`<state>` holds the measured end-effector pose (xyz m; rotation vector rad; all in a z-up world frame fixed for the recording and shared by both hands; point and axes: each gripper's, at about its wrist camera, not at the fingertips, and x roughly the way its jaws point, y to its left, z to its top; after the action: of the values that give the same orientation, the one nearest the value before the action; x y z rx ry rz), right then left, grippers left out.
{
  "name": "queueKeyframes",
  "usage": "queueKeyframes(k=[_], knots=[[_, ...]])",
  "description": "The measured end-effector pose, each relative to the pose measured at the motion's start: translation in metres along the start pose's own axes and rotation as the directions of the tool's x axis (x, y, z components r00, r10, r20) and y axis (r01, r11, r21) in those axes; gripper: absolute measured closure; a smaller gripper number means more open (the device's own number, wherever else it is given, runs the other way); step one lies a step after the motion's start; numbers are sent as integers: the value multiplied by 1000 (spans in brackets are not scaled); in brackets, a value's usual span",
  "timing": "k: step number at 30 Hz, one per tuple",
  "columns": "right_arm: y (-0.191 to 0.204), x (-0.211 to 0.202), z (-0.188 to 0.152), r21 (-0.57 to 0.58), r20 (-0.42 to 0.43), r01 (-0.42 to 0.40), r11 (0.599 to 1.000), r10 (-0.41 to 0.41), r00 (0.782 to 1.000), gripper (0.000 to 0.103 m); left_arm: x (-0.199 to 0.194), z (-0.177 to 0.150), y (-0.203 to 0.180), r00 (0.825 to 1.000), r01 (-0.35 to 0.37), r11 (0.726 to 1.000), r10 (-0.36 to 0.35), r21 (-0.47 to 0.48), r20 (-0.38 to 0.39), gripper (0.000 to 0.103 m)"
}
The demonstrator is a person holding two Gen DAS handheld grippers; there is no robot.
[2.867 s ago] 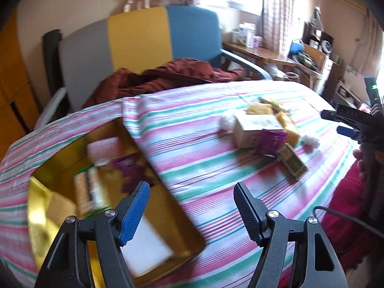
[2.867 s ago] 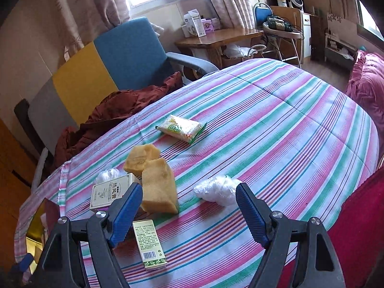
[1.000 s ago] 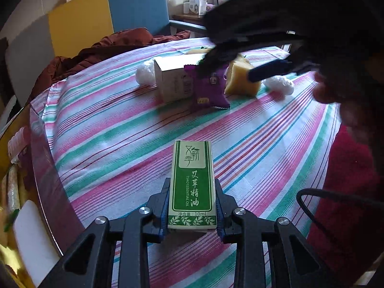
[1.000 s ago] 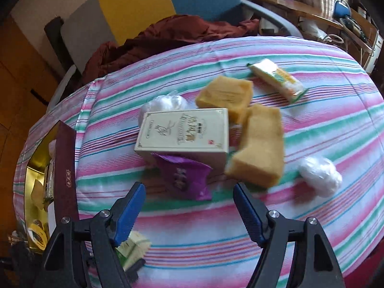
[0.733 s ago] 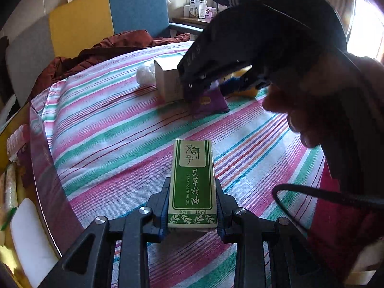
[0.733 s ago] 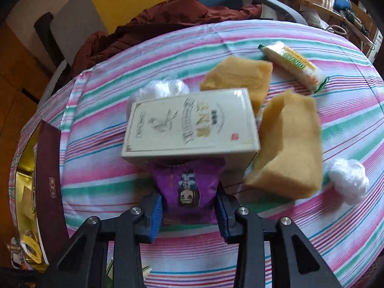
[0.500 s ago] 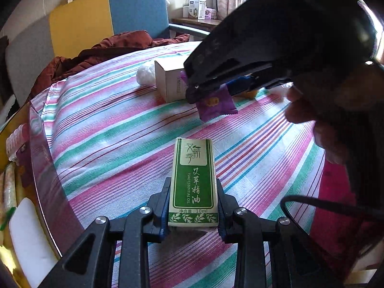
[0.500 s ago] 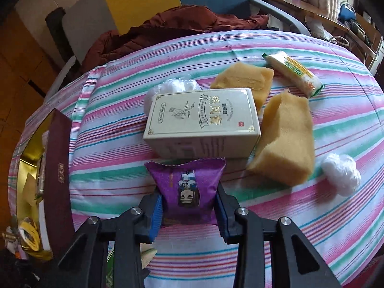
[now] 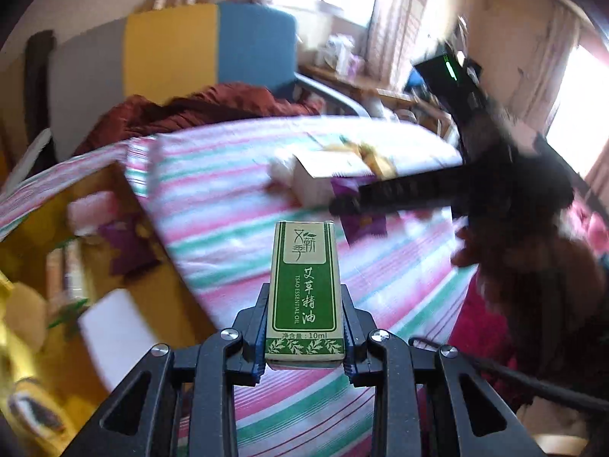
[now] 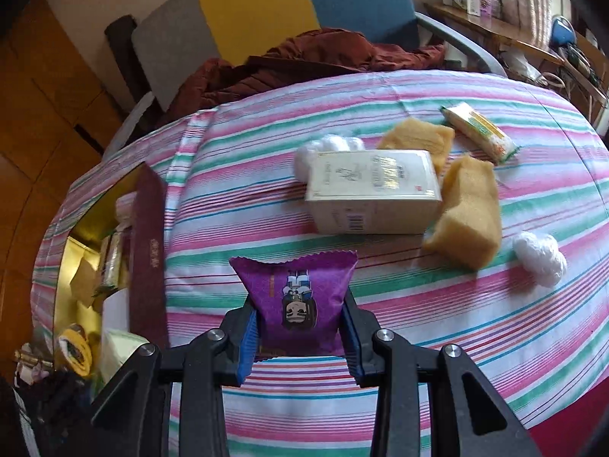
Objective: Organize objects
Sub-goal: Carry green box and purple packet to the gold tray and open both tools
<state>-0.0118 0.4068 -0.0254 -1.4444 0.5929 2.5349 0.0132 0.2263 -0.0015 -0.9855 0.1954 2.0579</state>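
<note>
My left gripper [image 9: 304, 327] is shut on a green essential oil box [image 9: 304, 289] and holds it above the striped tablecloth [image 9: 228, 205], beside the gold-lined box [image 9: 125, 198] at the left. My right gripper [image 10: 300, 327] is shut on a purple snack packet [image 10: 297, 289], held above the cloth. The right gripper and its packet also show in the left wrist view [image 9: 365, 224]. The gold-lined box with its dark red wall [image 10: 148, 251] lies at the left in the right wrist view and holds several items.
On the cloth lie a cream carton [image 10: 373, 190], two yellow sponges [image 10: 468, 209], two white wads [image 10: 538, 251] and a green-and-yellow packet [image 10: 479, 129]. A chair with a dark red garment [image 10: 304, 57] stands behind. A desk [image 10: 495, 34] is at the far right.
My left gripper has lifted the green box and swung left toward the gold-lined box. My right gripper has pulled the purple packet back from the carton and raised it.
</note>
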Motion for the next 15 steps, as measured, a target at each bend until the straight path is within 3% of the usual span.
queueKeyframes(k=[6, 10, 15], knots=[[48, -11, -6, -93, 14, -72, 993, 74, 997, 66, -50, -5, 52, 996, -54, 990, 62, -129, 60, 72], [85, -9, -11, -177, -7, -131, 975, 132, 991, 66, -69, -22, 93, 989, -127, 969, 140, -213, 49, 72], [126, 3, -16, -268, -57, -183, 946, 174, 983, 66, -77, -33, 126, 982, -172, 945, 188, -278, 32, 72]])
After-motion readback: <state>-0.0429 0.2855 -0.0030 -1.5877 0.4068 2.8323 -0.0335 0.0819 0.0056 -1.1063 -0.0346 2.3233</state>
